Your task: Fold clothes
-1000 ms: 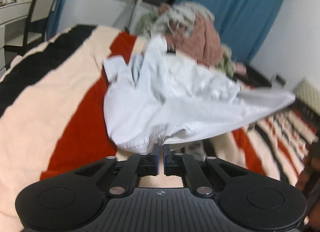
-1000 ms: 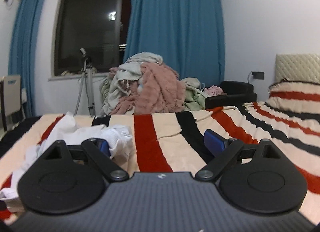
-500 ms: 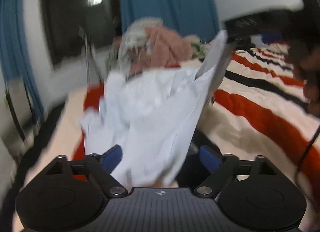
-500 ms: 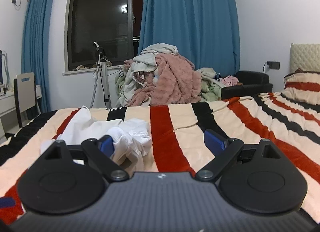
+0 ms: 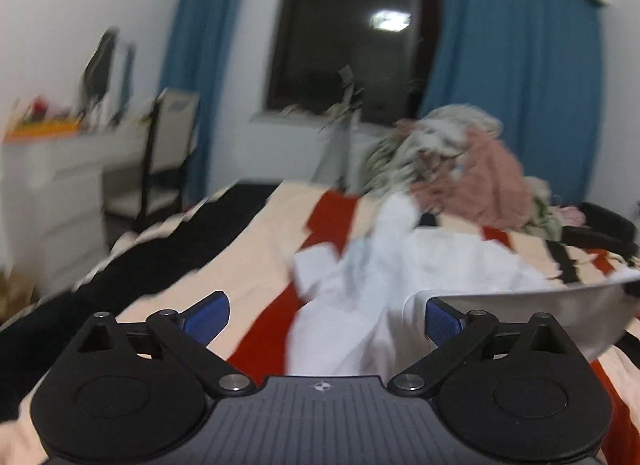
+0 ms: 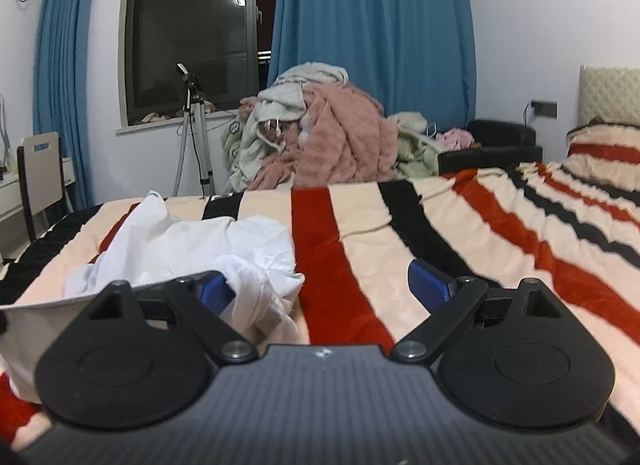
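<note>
White cotton, the crumpled garment [image 5: 400, 289] lies loose on the striped bed [image 6: 440, 233] with both the left gripper [image 5: 324, 315] (jaws opening, nothing pinched) and right gripper [image 6: 316, 285] spread empty, so the next move is probably finding an edge to spread it flat.

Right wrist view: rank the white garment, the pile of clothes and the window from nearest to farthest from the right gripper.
1. White garment: crumpled on the bed, by the right gripper's left finger.
2. Pile of clothes: beyond the bed's far edge, centre.
3. Window: back wall, upper left.
</note>
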`<state>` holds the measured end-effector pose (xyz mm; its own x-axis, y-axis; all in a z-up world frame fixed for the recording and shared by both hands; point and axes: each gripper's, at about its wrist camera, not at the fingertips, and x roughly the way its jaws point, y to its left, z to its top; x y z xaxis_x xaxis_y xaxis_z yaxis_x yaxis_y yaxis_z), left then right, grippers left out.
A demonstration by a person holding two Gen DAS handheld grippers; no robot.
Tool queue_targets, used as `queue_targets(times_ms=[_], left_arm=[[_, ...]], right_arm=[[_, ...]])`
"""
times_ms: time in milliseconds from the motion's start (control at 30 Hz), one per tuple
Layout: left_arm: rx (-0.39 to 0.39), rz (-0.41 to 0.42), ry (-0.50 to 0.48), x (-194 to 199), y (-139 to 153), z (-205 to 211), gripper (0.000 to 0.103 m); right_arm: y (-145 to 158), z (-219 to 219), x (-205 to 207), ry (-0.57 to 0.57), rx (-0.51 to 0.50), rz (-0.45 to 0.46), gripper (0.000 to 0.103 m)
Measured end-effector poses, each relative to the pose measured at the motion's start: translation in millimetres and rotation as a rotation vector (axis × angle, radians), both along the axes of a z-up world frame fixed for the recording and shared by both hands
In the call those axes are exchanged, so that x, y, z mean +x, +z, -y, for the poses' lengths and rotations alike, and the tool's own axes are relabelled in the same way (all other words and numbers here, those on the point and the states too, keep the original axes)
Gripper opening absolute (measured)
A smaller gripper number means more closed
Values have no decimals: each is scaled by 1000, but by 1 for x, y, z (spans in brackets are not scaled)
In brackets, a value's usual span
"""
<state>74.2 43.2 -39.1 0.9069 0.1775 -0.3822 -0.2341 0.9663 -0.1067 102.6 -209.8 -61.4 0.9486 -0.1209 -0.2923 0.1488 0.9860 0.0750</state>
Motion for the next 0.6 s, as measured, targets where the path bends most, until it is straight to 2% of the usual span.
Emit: queue_targets(times_ms=[33, 133, 333, 400, 433, 500, 600], left_arm=[[-7, -24, 7, -1, 0, -5, 101], [42, -72, 20, -7, -2, -3, 101], [188, -29, 23, -11, -5, 13, 101], [208, -41, 31, -9, -8, 16, 101], [210, -44, 31, -9, -8, 16, 101], [162, -15, 6, -16, -5, 12, 101], [90, 67, 9, -38, 8, 6, 101]], right_arm=[[-1, -1, 1, -7, -8, -3, 92], [-2, 0, 0, -28, -32, 13, 92], [0, 4, -15, -54, -76, 86, 92], [-7, 3, -12, -55, -123, 37, 92], [-12, 2, -11, -54, -139, 7, 92], [-19, 4, -12, -77, -140, -23, 92], [-12, 8, -29, -114, -91, 35, 92]])
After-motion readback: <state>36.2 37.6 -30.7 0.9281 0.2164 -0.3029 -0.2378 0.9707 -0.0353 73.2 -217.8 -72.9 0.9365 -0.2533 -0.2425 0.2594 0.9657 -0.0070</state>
